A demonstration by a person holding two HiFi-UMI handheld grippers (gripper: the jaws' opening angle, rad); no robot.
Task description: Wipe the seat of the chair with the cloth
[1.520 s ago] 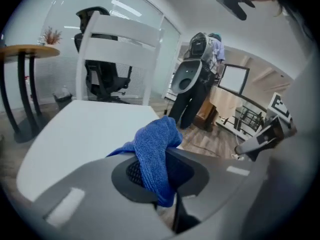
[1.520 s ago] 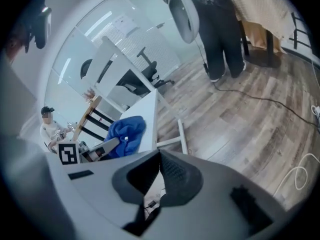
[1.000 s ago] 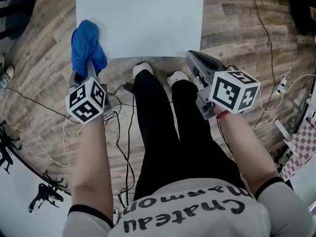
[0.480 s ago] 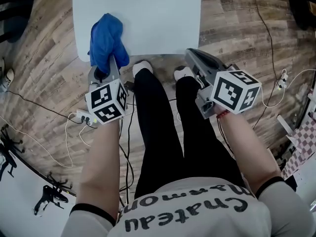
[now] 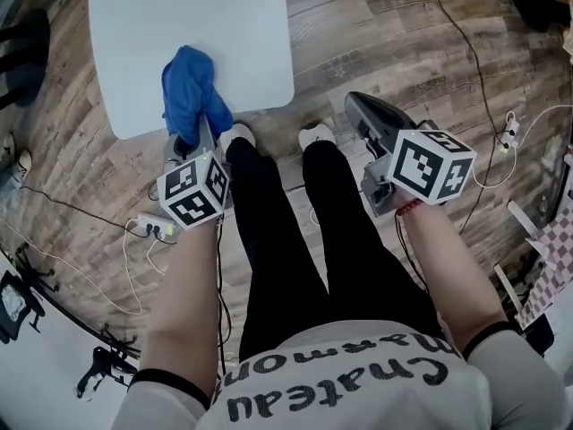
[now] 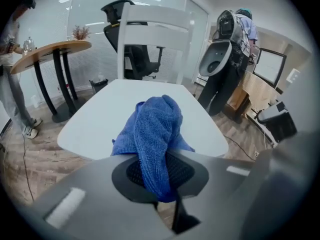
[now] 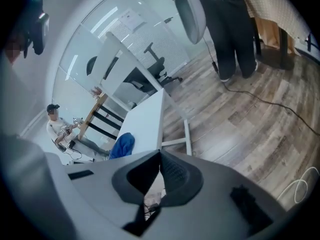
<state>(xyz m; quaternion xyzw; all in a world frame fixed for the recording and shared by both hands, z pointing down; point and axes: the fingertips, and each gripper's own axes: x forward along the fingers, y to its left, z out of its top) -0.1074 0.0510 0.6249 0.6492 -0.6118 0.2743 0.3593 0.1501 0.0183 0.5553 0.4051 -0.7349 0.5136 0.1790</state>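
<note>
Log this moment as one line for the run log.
left gripper: shut on blue cloth | cloth: over near edge of white chair seat | right gripper: jaws together, empty, beside the seat

Jaws of right gripper [image 7: 160,156] are pressing together, nothing between. Blue cloth [image 7: 122,145] is showing at near left edge of white chair seat [image 7: 147,119]; wood floor [image 7: 250,114] is stretching right.

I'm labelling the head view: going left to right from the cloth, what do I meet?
Cloth in the left claw → left shoe → right shoe → right claw → white cable.
</note>
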